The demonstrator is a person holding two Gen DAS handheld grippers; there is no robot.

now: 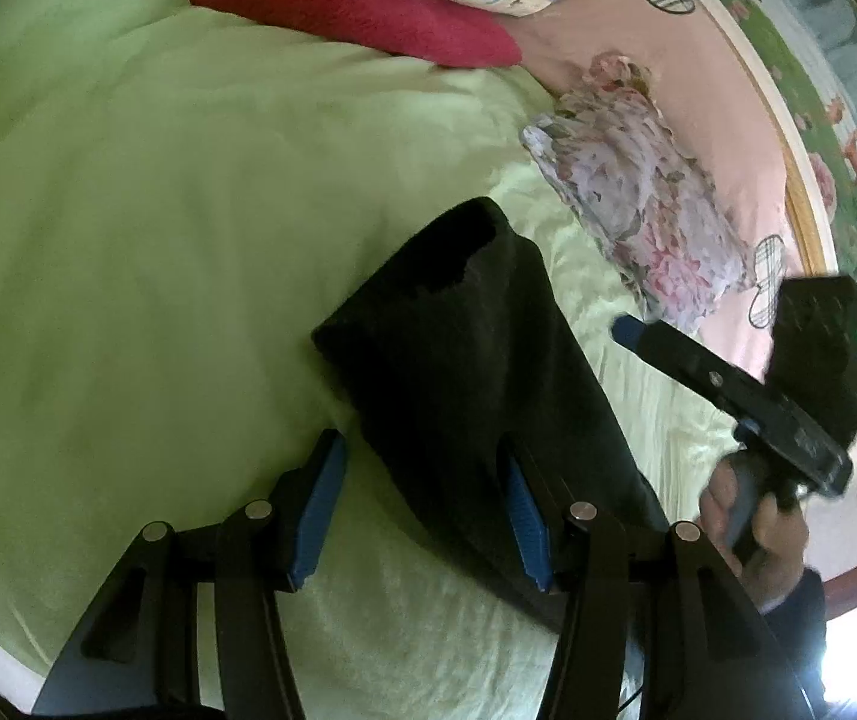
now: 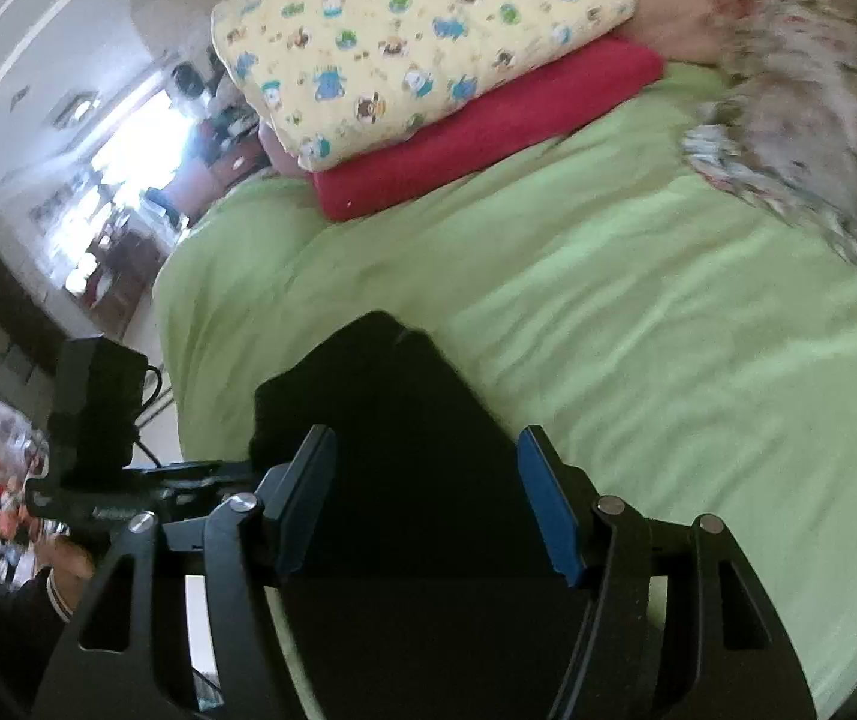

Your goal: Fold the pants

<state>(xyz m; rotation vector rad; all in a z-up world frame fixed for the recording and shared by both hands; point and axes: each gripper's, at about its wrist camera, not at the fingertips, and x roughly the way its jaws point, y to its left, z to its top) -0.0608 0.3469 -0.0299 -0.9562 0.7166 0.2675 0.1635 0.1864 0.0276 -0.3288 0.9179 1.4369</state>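
Observation:
Dark pants [image 1: 458,354] lie folded in a narrow strip on the green bedspread [image 1: 128,240]. My left gripper [image 1: 422,504] is open just above their near left edge, holding nothing. My right gripper [image 2: 425,501] is open over the pants [image 2: 404,420], with the dark cloth lying between and below its fingers, not pinched. The right gripper also shows in the left wrist view [image 1: 638,333], held by a hand at the pants' right side. The left gripper's body shows in the right wrist view [image 2: 92,420] at the left.
A yellow printed pillow [image 2: 422,36] lies on a red folded blanket [image 2: 488,132] at the bed's far end. A floral garment [image 1: 638,192] lies on the pink sheet [image 1: 638,48] to the right. The bed's left edge [image 2: 170,324] drops to the floor.

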